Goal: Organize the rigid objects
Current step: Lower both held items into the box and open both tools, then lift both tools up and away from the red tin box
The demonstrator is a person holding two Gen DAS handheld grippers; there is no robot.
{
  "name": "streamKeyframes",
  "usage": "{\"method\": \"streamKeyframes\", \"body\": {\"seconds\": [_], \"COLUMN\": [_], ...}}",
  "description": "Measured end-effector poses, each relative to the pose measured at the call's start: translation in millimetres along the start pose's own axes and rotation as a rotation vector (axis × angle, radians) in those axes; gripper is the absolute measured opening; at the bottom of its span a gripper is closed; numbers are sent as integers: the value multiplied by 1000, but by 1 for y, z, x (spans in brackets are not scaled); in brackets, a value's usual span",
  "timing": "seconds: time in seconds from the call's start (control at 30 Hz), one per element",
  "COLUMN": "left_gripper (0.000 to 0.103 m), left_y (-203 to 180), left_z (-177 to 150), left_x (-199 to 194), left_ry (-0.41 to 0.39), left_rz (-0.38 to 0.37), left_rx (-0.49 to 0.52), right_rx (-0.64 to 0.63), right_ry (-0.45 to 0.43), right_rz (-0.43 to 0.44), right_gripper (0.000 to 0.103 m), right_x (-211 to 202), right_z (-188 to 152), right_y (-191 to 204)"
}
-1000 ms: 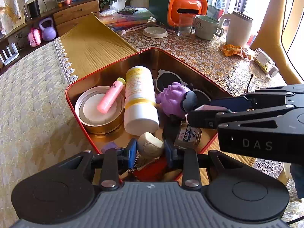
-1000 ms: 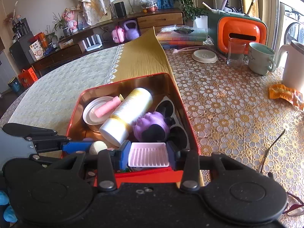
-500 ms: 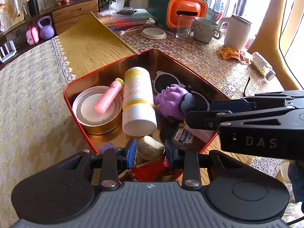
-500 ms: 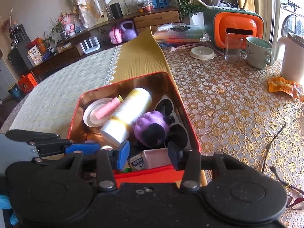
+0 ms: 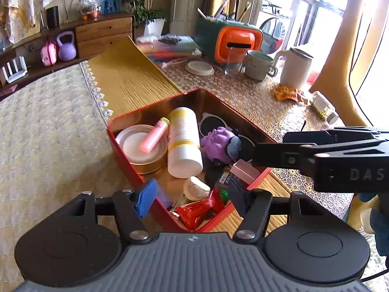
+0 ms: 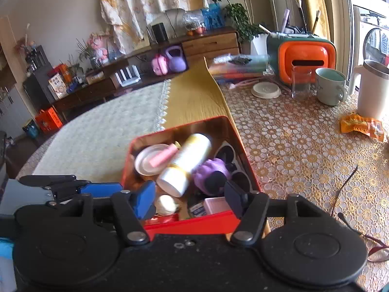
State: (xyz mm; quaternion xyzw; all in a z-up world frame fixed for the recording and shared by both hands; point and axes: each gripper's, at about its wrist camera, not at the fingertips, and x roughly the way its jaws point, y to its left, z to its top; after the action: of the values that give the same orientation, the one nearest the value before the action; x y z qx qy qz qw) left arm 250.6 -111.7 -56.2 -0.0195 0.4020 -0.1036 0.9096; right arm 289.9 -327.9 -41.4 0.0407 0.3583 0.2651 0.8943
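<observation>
A red tin (image 5: 150, 107) on the table holds a white bottle (image 5: 183, 143), a purple toy (image 5: 218, 143), a pink tube (image 5: 155, 135) on a round lid, dark sunglasses (image 5: 211, 123) and a red wrapper (image 5: 199, 210). My left gripper (image 5: 192, 194) hovers over the tin's near corner, jaws opening, pads touching nothing. A cream lump (image 5: 195, 188) lies loose below it. My right gripper (image 6: 189, 198) is above the tin's front wall (image 6: 194, 223), jaws also opening and empty. A pink box (image 6: 215, 204) rests in the tin beneath it. Its fingers (image 5: 272, 152) reach in from the right.
Behind the tin stand an orange-and-green case (image 5: 238, 43), a glass, a mug (image 5: 259, 67) and a white jug (image 5: 295, 67). An orange wrapper (image 5: 288, 93) and a small jar (image 5: 324, 107) lie to the right. Spectacles (image 6: 347, 182) lie on the lace cloth.
The left gripper let go of the cream lump and the right let go of the pink box; both now lie in the tin. Both grippers opened wider and rose back from the tin.
</observation>
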Motion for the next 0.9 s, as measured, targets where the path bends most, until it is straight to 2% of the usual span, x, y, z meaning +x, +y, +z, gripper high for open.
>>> {"method": "streamKeyframes", "body": {"seconds": [0.13,0.37,0.47,0.67,0.77,0.9], "left_gripper": [64,65,74,76,84,85], "left_y": [6,13,15,17,16,12], "left_z": [-3,-10,-14,-21,-25,-31], "left_x": [-17,-47,-60,-79,-86,-93], "left_ry": [-36,-92,-117,-151,-166,-181], "left_rz": [17,41,36,31,42,51], "left_rx": [-2,-1,-5,-11,-13,0], "right_rx": [-7,-46,-71,-123,-129,-115], "right_ry": [-16,-65,-79,-131,-154,-171], "right_rz": [14,22,28,49,56,57], "right_gripper": [67,83,85,96,102,103], "right_x": [-12,-32,-39,-55,-61,-67], "right_z": [-3,-8,-12,-25,-30,-35], "right_y": [8,22,28,40,44,44]}}
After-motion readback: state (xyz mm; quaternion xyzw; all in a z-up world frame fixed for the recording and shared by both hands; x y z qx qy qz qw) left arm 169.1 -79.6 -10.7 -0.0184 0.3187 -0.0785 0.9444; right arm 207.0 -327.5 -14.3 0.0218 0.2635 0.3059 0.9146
